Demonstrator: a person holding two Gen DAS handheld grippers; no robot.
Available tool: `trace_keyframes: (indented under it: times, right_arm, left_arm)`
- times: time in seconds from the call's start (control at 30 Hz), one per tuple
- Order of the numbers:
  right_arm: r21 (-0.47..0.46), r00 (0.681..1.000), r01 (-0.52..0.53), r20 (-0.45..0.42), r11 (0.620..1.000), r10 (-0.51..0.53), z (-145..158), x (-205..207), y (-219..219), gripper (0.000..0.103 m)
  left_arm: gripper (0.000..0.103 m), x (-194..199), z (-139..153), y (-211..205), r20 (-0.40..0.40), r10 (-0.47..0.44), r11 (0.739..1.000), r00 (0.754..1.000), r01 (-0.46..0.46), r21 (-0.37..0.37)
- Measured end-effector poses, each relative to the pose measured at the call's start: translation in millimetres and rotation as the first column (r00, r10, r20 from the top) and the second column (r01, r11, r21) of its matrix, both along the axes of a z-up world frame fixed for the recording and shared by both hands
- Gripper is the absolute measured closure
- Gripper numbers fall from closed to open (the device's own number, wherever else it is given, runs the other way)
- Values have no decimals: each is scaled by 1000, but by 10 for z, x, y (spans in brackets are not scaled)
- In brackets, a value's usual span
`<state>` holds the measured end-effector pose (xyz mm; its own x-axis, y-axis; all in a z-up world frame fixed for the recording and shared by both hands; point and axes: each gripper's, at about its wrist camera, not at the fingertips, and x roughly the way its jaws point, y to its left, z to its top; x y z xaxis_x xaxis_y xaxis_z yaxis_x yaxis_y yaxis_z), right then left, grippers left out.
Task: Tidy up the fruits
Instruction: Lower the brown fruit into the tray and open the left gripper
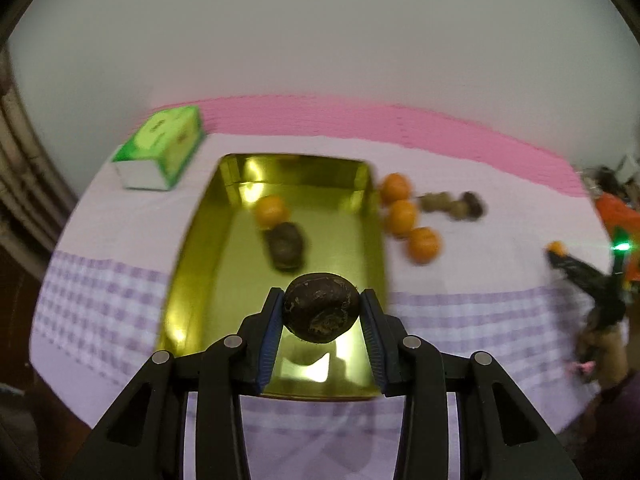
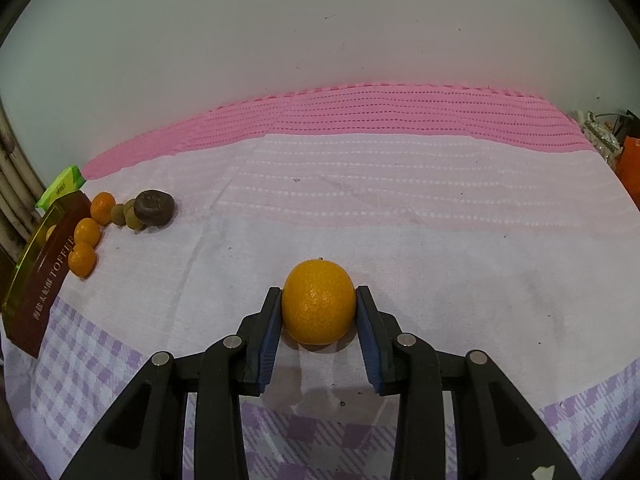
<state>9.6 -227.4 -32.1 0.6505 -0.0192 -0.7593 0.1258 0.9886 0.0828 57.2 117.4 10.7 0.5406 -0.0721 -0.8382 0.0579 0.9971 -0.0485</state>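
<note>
My left gripper (image 1: 322,312) clenched on a dark brown fruit (image 1: 321,307), round, wrinkled matte skin with pale scuffs, both blue ribbed pads pressed on its sides, fruit held in air above the near end of the gold tin tray (image 1: 200,256). Tray is rectangular, shallow, mirror-shiny metal with rounded corners. Inside it: one orange (image 1: 272,210), smooth and round, touching a second dark brown fruit (image 1: 285,246) just in front of it; both blurred. Just right of the tray wall, three oranges in a row (image 1: 402,216) on the cloth, and beyond them a small cluster of olive-brown fruits (image 1: 452,204), too blurred to name. Green and white tissue box (image 1: 162,148) near the tray's far left corner.

My right gripper (image 2: 319,308) grasping an orange (image 2: 319,306), glossy pebbled peel, slightly flattened sphere, pads tight on both sides; it sits low at the tablecloth (image 2: 400,208), can't tell if resting on it or just lifted. Well apart from the tray, whose outer side shows here as maroon with gold lettering.

Cloth is woven cotton with dotted ribs: pink band at the far edge, white middle, lilac check at the near edge. Plain pale wall (image 2: 320,20) behind
</note>
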Motion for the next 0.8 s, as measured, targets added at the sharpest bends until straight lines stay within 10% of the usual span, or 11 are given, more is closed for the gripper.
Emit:
trace_keyframes:
  times: [0.8]
  right_arm:
    - [-54, 1000, 2, -13, 999, -3, -14, 9, 59, 69]
  left_arm:
    - [64, 425, -563, 418, -44, 83, 993, 996, -78, 92]
